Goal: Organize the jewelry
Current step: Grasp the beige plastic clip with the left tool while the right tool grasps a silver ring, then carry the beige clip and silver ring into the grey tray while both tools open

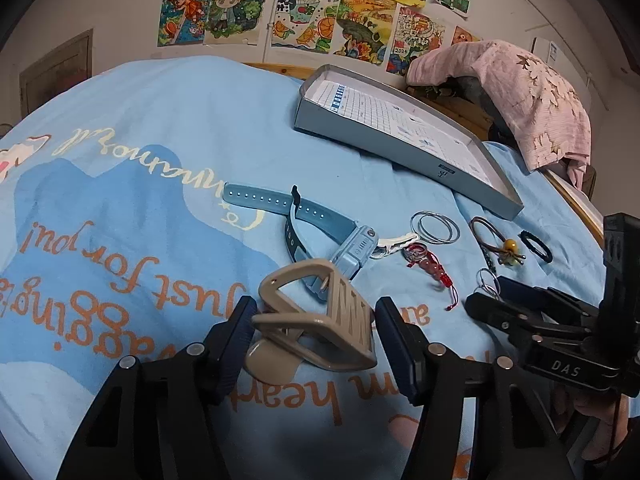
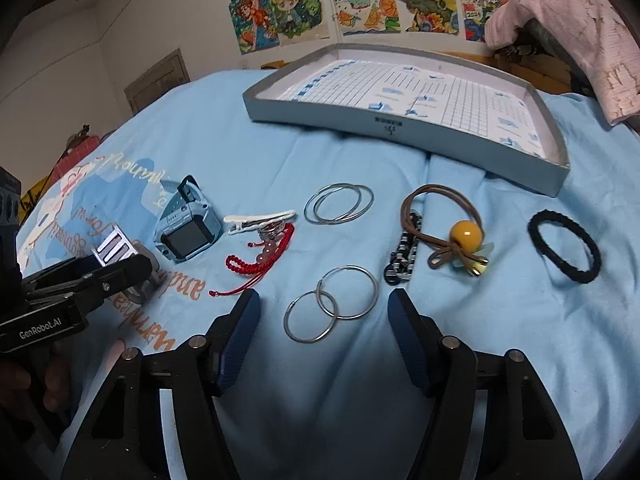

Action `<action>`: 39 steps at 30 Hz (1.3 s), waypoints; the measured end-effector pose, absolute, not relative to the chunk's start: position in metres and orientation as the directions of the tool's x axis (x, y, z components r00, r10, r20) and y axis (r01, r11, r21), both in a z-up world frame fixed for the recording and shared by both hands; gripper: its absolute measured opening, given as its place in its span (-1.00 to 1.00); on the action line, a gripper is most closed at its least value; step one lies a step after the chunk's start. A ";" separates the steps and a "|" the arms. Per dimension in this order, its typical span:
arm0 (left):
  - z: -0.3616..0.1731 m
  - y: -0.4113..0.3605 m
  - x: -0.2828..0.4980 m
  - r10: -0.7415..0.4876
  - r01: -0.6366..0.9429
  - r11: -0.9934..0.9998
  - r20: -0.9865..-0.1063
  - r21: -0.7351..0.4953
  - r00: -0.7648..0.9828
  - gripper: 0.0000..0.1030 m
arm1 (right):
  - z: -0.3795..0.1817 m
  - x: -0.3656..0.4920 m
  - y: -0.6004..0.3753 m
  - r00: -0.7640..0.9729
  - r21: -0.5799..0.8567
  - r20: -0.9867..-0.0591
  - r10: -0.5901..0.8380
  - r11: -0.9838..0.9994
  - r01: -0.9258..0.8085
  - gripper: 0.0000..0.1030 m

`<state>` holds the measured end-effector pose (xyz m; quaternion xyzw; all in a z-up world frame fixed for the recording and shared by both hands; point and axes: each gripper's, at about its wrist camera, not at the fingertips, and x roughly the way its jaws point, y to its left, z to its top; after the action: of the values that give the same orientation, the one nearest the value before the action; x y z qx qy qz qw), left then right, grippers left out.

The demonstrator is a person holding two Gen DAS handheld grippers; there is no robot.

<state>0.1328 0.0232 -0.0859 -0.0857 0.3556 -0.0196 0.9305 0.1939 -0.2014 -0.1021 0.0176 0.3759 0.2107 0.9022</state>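
Observation:
My left gripper [image 1: 314, 330] is open with a beige hair claw clip [image 1: 316, 320] lying between its fingers on the blue cloth. A blue watch [image 1: 320, 232] lies just beyond it. My right gripper [image 2: 324, 318] is open around a pair of silver hoops [image 2: 332, 304] on the cloth. A second pair of hoops [image 2: 338, 203], a red cord bracelet [image 2: 260, 256], a white clip [image 2: 260, 216], a brown hair tie with a yellow bead [image 2: 464, 234], a striped bead strand [image 2: 404, 256] and a black hair tie [image 2: 564, 246] lie around. The grey box [image 2: 400, 128] stands beyond them.
A pink cloth [image 1: 516, 92] drapes over something at the back right by the box. Drawings [image 1: 304, 8] hang on the wall behind. The blue printed cloth [image 1: 140, 160] stretches to the left.

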 end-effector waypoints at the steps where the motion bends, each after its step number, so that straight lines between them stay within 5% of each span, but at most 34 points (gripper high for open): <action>1: -0.086 0.023 0.133 -0.100 -0.024 0.984 -0.658 -0.177 0.747 0.09 | -0.103 0.195 -0.200 0.625 0.189 -0.674 0.394 0.909 -0.371 0.11; 10: -0.084 0.023 0.129 -0.137 0.006 0.979 -0.642 -0.202 0.754 0.00 | -0.105 0.197 -0.198 0.610 0.196 -0.687 0.395 0.909 -0.368 -0.48; 25: -0.067 0.009 0.131 -0.217 0.101 0.971 -0.615 -0.218 0.759 -0.01 | -0.086 0.183 -0.204 0.648 0.196 -0.634 0.422 0.898 -0.393 -0.49; 39: -0.041 0.000 0.207 -0.385 0.154 0.899 -0.570 -0.410 0.726 -0.01 | -0.041 0.217 -0.234 0.736 0.175 -0.546 0.400 0.914 -0.367 -0.49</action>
<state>0.2066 -0.0003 -0.0411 -0.1694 0.3396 -0.1476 0.9133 0.2173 -0.2337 -0.0414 0.0281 0.2992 0.2058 0.9313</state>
